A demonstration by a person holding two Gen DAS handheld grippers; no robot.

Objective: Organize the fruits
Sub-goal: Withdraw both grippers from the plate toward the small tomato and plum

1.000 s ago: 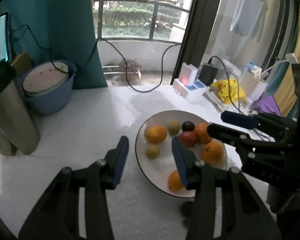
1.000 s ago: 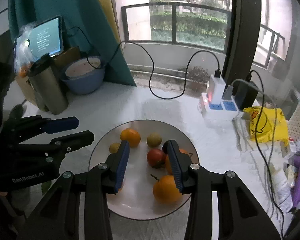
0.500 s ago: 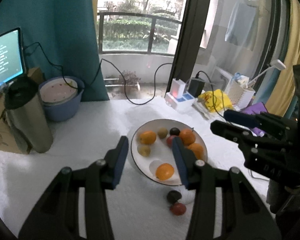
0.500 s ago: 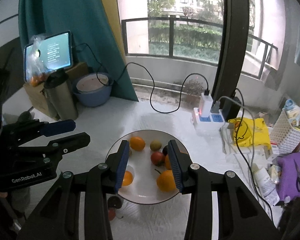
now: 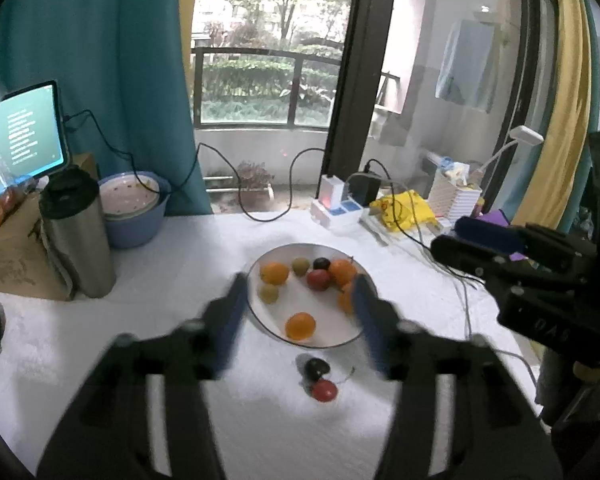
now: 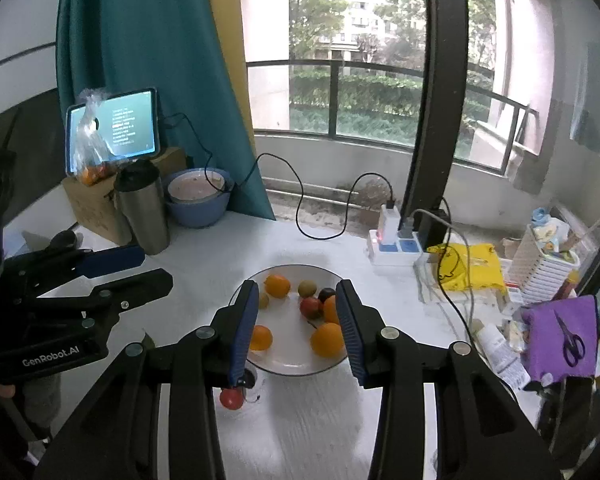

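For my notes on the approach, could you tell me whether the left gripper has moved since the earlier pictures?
Yes. The left gripper has pulled back and up from the white plate, which now looks smaller; its empty jaws are opening.

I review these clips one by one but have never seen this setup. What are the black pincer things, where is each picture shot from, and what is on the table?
No robot here: a person holds a two-finger tool in each hand, each with a fisheye camera looking along its fingers. One picture is from the left tool, whose jaws are opening, blurred, with nothing between them. The other is from the right tool, also empty. Each tool shows at the edge of the other's view. On the white table a plate holds oranges and small fruits; a red fruit and a dark one lie off it.
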